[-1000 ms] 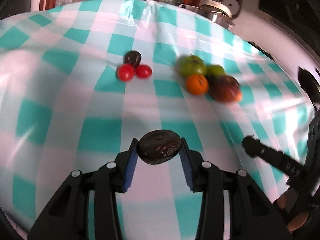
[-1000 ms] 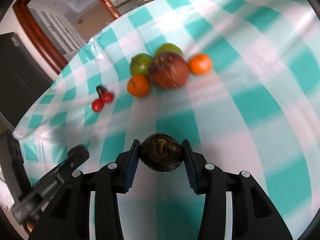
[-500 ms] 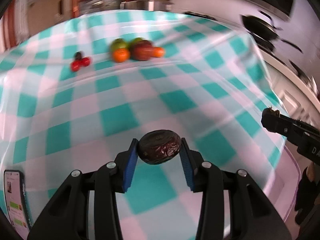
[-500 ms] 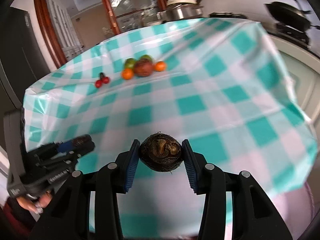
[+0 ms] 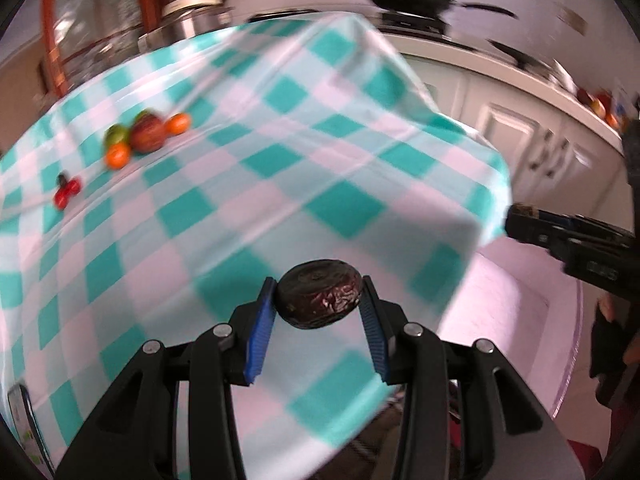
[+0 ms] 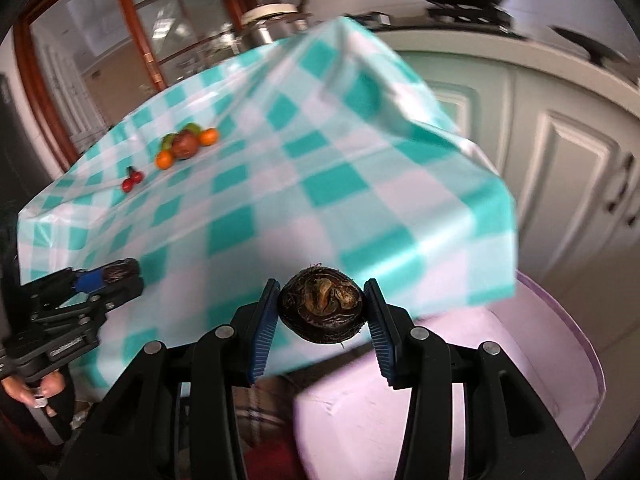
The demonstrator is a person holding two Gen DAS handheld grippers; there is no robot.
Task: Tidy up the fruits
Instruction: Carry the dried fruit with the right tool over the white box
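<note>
**A:** Left wrist view first: what's in your tool?

**B:** My left gripper (image 5: 318,308) is clamped on a dark, wrinkled, flattish round fruit (image 5: 319,295), its blue ribbed pads (image 5: 259,340) pressing both sides. My right gripper (image 6: 320,312) is closed on a dark brown, rough, hairy round fruit (image 6: 321,305). Both hang in the air over the near corner of the table with the teal-and-white checked plastic cloth (image 5: 256,168), by the pale pink round tray (image 6: 532,364) beyond that corner.

**A:** So which step?

**B:** Carrying, I'd judge. Next I'd lower each fruit onto the tray and ease the fingers apart gently; the wrinkled one looks soft.

**A:** And the rest?

**B:** A pile of green, orange and reddish-brown fruits (image 6: 186,144) and small red ones (image 6: 132,181) sit near the far-left edge, well apart from me.
</note>
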